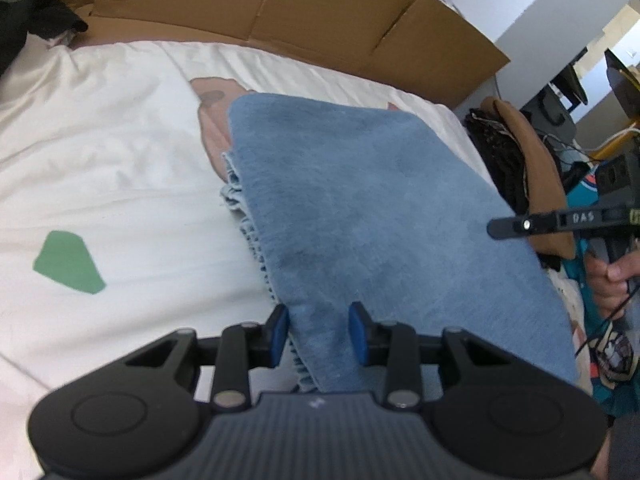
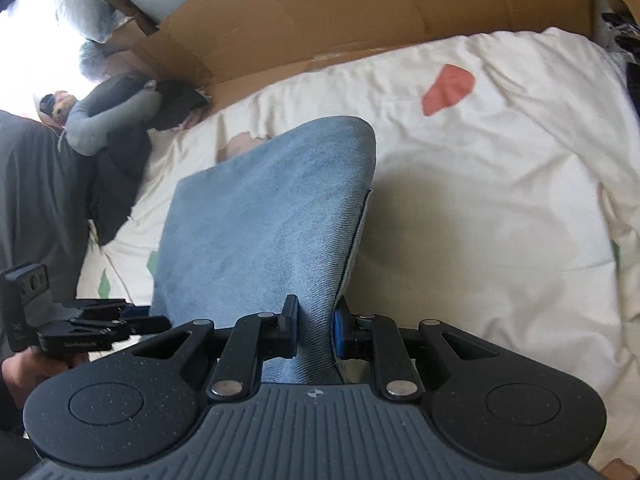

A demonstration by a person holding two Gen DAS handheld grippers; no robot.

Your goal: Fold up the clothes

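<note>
The blue cloth (image 1: 380,208) lies folded on the bed (image 1: 120,152), its near end lifted so it can be folded again. The right gripper (image 2: 316,330) has its jaws clamped on one corner. The left gripper (image 1: 320,334) has its jaws apart around the other corner, not pinching it.

Light: soft daylight, bright overall
Glare: blown-out white window area (image 2: 24,40), upper left of right wrist view
Shadow: folded blue denim cloth (image 2: 264,216) darkens the cream patterned bedsheet (image 2: 500,200) beside it
Blur: slight smear throughout
Distortion: fisheye bending, dark corners
</note>
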